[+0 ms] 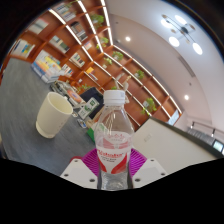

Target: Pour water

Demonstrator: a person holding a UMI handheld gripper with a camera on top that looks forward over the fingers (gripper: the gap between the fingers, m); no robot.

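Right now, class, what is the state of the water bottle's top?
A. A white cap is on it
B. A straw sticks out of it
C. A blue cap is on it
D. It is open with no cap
A: the water bottle, which stands between the gripper fingers, has a white cap on its neck.

Wooden bookshelves (pixel 70 35) line the far wall, lit by strip lights. Round ceiling lights (pixel 180 38) glow on the white ceiling above a grey floor (pixel 20 100)
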